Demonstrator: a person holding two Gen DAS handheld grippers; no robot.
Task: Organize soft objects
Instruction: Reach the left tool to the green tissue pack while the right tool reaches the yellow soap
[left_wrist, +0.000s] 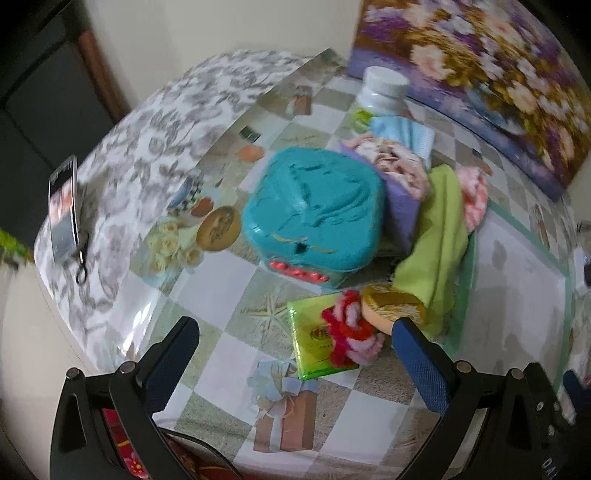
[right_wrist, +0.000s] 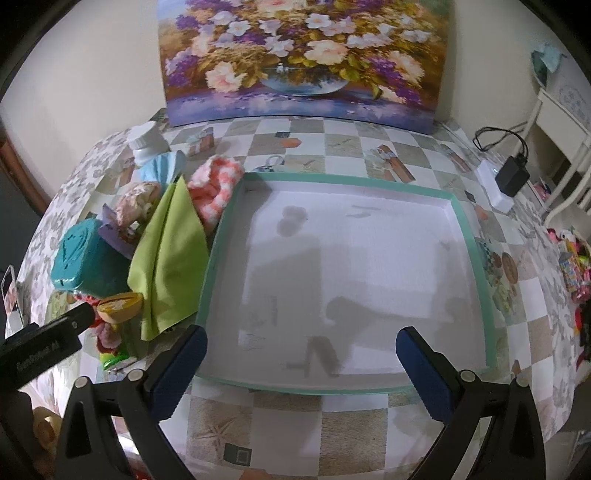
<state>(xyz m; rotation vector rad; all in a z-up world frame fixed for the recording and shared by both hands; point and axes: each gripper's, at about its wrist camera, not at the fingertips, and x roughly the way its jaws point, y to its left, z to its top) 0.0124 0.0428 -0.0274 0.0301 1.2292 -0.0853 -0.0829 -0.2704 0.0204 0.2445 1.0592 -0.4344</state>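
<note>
Much of your left-wrist view is smearing with motion blur, so the print on the green packet (left_wrist: 320, 339) is not reading clearly. The pile of soft things is overlapping itself: the green cloth (left_wrist: 439, 251) is draping over the tray's left rim and hiding part of the pink-and-white knit piece (left_wrist: 472, 195), and the teal box (left_wrist: 314, 210) is covering part of the purple box (left_wrist: 402, 214) behind it, which is holding a crumpled floral fabric (left_wrist: 391, 158). The red-and-pink yarn flower (left_wrist: 347, 332) is lying on the green packet, touching the yellow-topped sponge (left_wrist: 391, 306).

Your white tray (right_wrist: 476, 258) with its teal rim is sitting on the bench (right_wrist: 351, 417), holding nothing.

Your left gripper (left_wrist: 295, 350) is holding its fingers wide apart, gripping nothing, near the flower. Your right gripper (right_wrist: 301, 354) is hovering likewise spread and unloaded over the tray's near edge.
</note>
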